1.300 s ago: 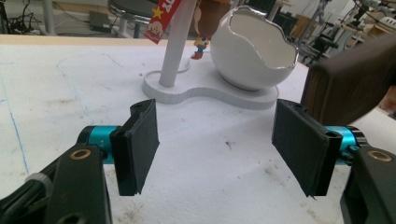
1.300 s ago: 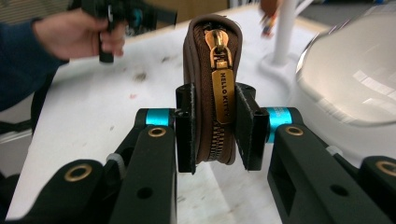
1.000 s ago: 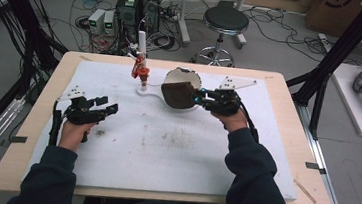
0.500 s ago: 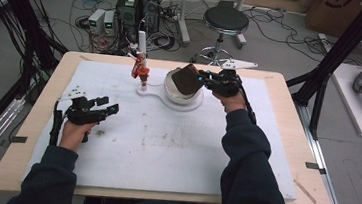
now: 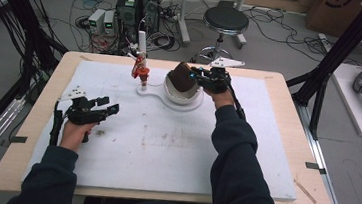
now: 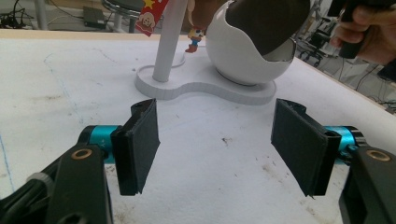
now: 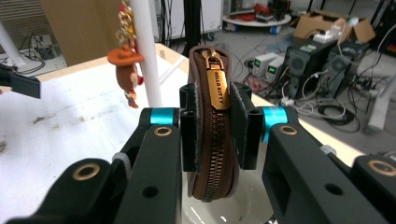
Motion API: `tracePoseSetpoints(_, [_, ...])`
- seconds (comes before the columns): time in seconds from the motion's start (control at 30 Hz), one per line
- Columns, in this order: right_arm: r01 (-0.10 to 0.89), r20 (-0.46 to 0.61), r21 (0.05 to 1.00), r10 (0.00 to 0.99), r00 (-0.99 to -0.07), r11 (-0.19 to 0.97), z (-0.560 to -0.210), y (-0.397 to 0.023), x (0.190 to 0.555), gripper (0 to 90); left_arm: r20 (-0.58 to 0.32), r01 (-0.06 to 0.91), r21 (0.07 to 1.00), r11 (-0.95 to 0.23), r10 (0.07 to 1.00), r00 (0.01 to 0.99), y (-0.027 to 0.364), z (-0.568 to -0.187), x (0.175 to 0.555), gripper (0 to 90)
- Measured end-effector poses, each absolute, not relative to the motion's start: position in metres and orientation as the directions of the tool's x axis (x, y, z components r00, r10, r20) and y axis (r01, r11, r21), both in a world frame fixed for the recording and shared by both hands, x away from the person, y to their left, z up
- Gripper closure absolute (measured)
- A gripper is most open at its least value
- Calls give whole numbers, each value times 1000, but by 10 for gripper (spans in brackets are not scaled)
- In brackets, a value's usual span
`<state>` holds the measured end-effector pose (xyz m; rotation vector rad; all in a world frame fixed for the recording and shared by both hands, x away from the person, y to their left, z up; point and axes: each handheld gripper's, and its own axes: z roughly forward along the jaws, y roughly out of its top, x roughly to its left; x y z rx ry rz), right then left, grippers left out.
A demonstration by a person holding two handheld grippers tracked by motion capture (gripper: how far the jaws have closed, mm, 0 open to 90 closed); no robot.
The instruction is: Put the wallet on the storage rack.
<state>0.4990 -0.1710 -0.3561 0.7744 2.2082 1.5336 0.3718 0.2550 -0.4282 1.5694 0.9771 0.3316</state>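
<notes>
Brown zip pouch (image 7: 212,140): held edge-on between the fingers of the right gripper (image 5: 205,79), zipper facing that gripper's camera, gold pull tab uppermost. In the high view the pouch sits partly inside the open top of the white egg-shaped bowl (image 5: 182,93), its upper part standing above the rim.

Surface (image 5: 174,146): white covered board, stained with scattered marks near the centre.

White stand (image 5: 162,96): flat base carrying the bowl and an upright white post (image 6: 170,39), near the far edge of the surface. Small figure charms (image 7: 127,70) hang at the post.

Left gripper (image 5: 98,111): at the near left of the surface, well apart from the stand. Its fingers (image 6: 137,147) stand wide apart with nothing between them, pointed toward the stand.
</notes>
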Motion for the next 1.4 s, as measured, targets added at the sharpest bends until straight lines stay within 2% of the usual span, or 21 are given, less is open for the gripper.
tracePoseSetpoints(0.2, [276,22,905,611,-791,325,-369,-170,505,741,-306,397,916,52,732,608,255,-429,372,322])
tracePoseSetpoints(0.3, [300,46,902,623,-781,310,-370,-171,505,702,-303,398,916,47,732,610,255,-429,372,322])
tracePoseSetpoints(0.47, [323,9,872,649,-761,367,-365,-173,501,687,-306,398,916,51,732,609,255,-428,372,322])
tracePoseSetpoints(0.6, [355,-11,839,666,-746,412,-364,-176,499,631,-308,397,916,55,731,609,255,-428,372,322])
tracePoseSetpoints(0.73, [375,50,853,659,-750,362,-362,-181,496,603,-309,398,916,57,732,607,256,-428,372,322])
tracePoseSetpoints(0.77, [369,56,864,661,-748,344,-360,-183,495,622,-310,398,915,57,732,606,255,-428,372,322])
tracePoseSetpoints(0.83, [348,35,868,656,-754,353,-356,-184,493,803,-310,398,915,57,731,607,255,-428,372,322])
tracePoseSetpoints(1.0, [343,12,850,638,-770,399,-356,-177,490,815,-310,399,915,56,731,608,255,-428,372,322])
tracePoseSetpoints(1.03, [352,10,846,649,-761,400,-356,-176,489,804,-309,399,915,55,730,609,255,-428,372,322])
tracePoseSetpoints(1.1, [384,25,830,660,-751,406,-355,-177,488,655,-310,398,916,56,730,609,255,-428,372,322])
tracePoseSetpoints(1.17, [421,52,813,670,-740,402,-355,-181,487,583,-307,394,917,57,731,609,255,-428,371,322])
tracePoseSetpoints(1.23, [433,92,819,659,-747,376,-355,-190,484,465,-276,372,927,44,752,599,256,-426,370,322])
tracePoseSetpoints(1.3, [387,77,861,667,-741,331,-357,-203,475,424,-243,329,943,44,767,594,256,-422,368,322])
tracePoseSetpoints(1.4, [374,51,872,699,-713,317,-360,-225,462,337,-227,286,956,60,768,599,258,-419,366,317])
